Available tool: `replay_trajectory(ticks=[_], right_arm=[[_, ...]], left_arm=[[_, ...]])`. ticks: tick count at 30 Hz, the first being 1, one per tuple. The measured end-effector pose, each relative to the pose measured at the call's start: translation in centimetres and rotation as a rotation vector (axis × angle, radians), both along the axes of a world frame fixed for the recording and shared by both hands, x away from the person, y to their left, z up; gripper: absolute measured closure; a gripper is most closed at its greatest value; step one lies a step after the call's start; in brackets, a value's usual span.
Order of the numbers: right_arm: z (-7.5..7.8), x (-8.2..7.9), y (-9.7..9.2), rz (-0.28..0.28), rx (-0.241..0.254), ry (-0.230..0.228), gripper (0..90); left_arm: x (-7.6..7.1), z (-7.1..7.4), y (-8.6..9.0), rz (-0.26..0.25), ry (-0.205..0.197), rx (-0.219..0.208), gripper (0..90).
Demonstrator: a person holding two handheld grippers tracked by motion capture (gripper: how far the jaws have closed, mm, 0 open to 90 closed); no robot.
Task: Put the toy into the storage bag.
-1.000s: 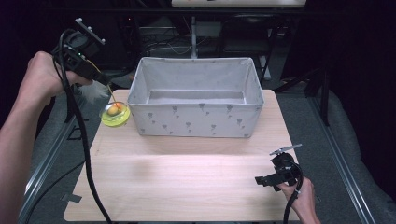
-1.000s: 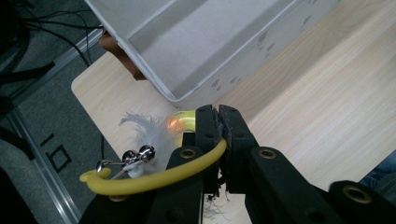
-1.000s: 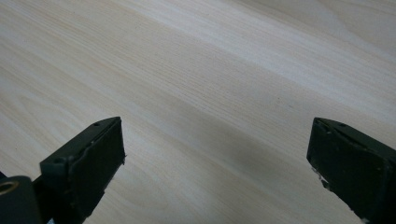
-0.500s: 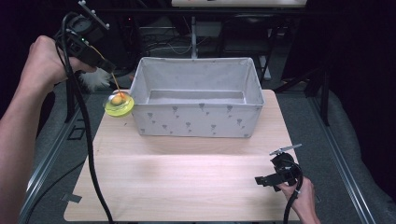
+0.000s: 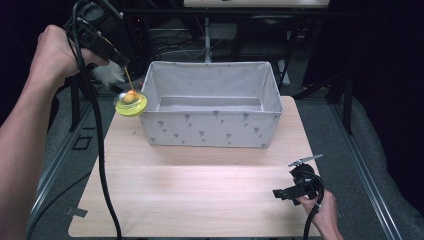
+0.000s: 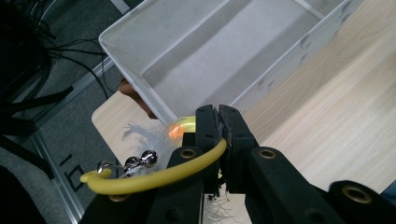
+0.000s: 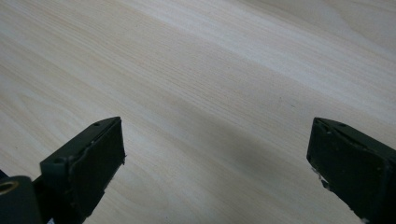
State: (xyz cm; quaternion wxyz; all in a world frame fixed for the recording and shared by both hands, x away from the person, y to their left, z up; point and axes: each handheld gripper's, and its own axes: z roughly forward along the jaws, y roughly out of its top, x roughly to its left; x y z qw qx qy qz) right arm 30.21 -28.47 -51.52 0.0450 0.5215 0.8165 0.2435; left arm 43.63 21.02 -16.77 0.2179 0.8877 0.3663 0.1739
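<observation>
Toy aloft beside the bin

Up at the far left, the left gripper [image 6: 219, 140] pinched a cat toy [image 5: 130, 102] by its yellow cord, dangling just left of the bin [image 5: 210, 132]. It looked light, floppy, feathery; the cord seemed the surest hold. Near right, the right gripper [image 5: 292, 189] rested spread, empty.

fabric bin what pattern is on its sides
Pale grey fabric bin with small dark grey motifs; high view shows it best.

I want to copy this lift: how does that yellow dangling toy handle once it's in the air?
Probably floppy: the yellow cord curves limply from the shut left claw. Likely light, hanging from a thin strand. The yellow disc dangles beside the bin, so it may swing.
</observation>
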Motion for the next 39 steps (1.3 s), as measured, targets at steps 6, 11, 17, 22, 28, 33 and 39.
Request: replay_trajectory(ticks=[6,11,17,22,28,33,39], right_arm=[[-0.1,0.0,0.1,0.002,-0.001,-0.003,3.9],[0.0,0.0,0.0,0.003,-0.004,0.004,4.0],[-0.1,0.0,0.1,-0.003,-0.004,0.001,4.0],[0.0,0.0,0.0,-0.001,-0.003,0.002,3.9],[-0.1,0.0,0.1,-0.003,-0.002,0.002,3.9],[-0.1,0.0,0.1,0.003,-0.003,0.005,4.0],[-0.1,0.0,0.1,0.004,-0.005,0.007,4.0]], left_arm=[[0.8,0.8,-1.1,-0.009,-0.013,-0.001,87.3],[1.6,1.1,-2.0,-0.020,-0.019,-0.002,87.3],[2.8,0.6,-2.8,-0.030,-0.003,-0.005,87.2],[4.0,0.1,-3.4,-0.027,0.004,-0.008,87.2],[5.2,-0.6,-3.9,-0.016,0.016,-0.007,87.2],[6.2,-1.4,-4.3,-0.010,0.012,-0.015,87.2],[7.3,-2.6,-4.8,-0.013,0.007,-0.027,87.2]])
